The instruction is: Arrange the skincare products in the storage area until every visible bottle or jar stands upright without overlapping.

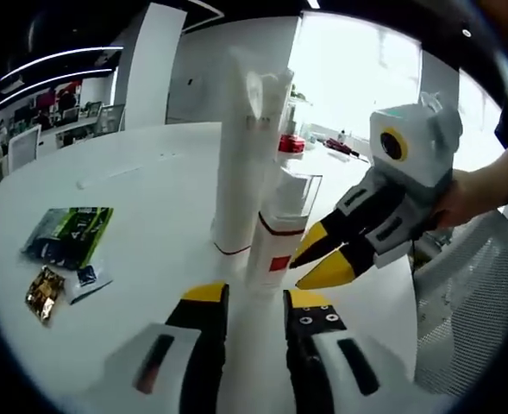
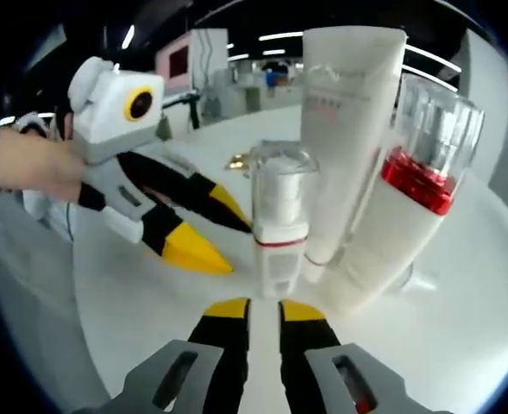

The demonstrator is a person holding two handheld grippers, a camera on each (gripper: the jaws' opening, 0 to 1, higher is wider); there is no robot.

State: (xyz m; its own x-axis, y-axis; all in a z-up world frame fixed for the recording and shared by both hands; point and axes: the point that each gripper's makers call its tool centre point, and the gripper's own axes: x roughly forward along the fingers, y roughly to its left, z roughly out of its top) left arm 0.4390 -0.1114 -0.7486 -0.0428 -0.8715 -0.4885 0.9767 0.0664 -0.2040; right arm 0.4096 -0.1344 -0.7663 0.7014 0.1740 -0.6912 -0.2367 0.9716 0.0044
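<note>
Where bottles [image 1: 275, 228] stand, white table [image 1: 141, 207] fronts bright office.

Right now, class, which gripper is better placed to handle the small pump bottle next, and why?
Probably the right gripper: its tips sit beside the small pump bottle; the left gripper sits farther back.

Scene was bright. A window [image 1: 357, 86] behind the tall white tube [image 1: 245, 155] was blown out to white glare. Ceiling strip lights [image 2: 279, 36] glowed above the tube. Edges bent strongly; background was soft.
</note>
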